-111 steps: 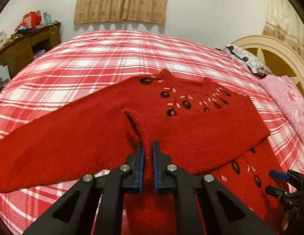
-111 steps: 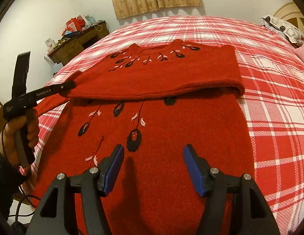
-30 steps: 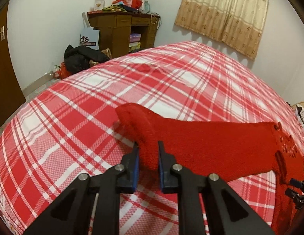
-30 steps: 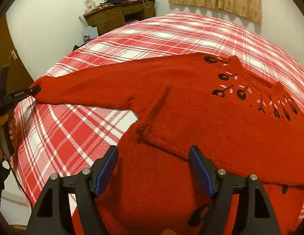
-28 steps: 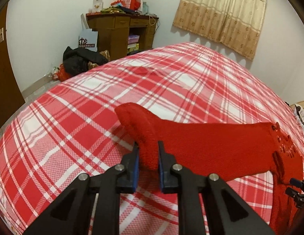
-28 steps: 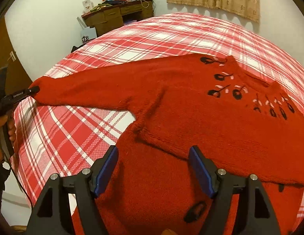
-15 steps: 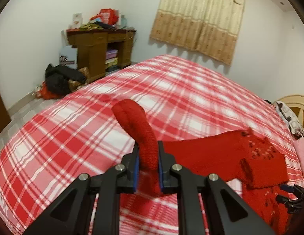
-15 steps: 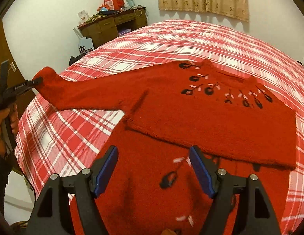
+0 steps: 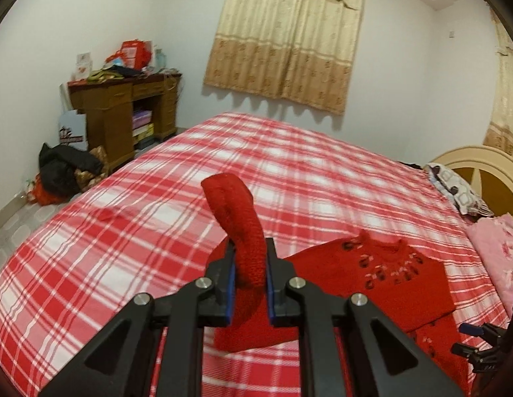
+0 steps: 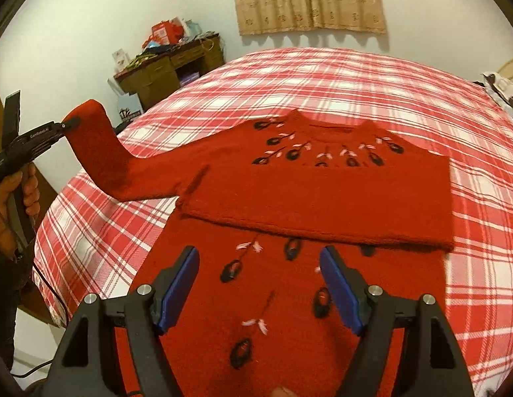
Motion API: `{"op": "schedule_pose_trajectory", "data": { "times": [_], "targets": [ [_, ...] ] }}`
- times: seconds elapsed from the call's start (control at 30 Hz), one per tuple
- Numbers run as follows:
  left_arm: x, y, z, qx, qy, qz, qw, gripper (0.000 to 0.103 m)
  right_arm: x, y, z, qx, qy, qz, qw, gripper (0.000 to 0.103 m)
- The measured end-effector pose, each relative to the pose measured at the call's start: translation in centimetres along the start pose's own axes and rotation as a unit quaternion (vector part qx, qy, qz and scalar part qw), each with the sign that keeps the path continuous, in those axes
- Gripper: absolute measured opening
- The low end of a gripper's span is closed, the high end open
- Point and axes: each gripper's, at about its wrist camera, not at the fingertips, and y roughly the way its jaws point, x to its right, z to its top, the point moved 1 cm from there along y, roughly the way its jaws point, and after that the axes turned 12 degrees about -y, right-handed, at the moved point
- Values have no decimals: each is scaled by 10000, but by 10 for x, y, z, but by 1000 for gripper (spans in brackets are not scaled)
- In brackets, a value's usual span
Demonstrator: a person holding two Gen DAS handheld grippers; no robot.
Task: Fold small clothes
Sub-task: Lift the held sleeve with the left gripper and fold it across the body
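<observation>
On the red plaid bed (image 10: 405, 106), a red knit sweater (image 10: 322, 195) lies with its body folded across.

Left tongs (image 9: 250, 274) are clamped on the sweater's sleeve cuff (image 9: 238, 218), raised off the bed at about nine o'clock of the sweater body in the right wrist view. Right tongs (image 10: 260, 289) stand apart with nothing between them, above the lower part at six o'clock. A wooden desk (image 10: 170, 69) stands toward eleven o'clock.

We see our left claw (image 9: 250, 284) and right claw (image 10: 259, 286): black frames, blue pads, silver screws; a black cable (image 10: 41, 284) trails.
</observation>
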Motion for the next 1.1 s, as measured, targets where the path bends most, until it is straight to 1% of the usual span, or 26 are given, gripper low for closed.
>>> {"op": "schedule_pose_trajectory", "data": {
  "times": [0.17, 0.33, 0.53, 0.67, 1.1],
  "targets": [
    [24, 3, 9, -15, -142, -287, 9995, 14, 17, -16, -10, 97, 201, -37, 9997, 77],
    [50, 0, 14, 106, -150, -455, 9988, 14, 30, -27, -22, 145, 355, -23, 9993, 77],
    [85, -10, 28, 308, -13, -748, 9967, 14, 40, -43, -33, 251, 479, -15, 9985, 77],
    [105, -13, 33, 365, 75, -920, 9951, 14, 45, -52, -38, 325, 546, 10, 9980, 77],
    [166, -13, 46, 502, 120, -1413, 9886, 14, 51, -58, -61, 307, 677, 126, 9972, 78]
  ]
}}
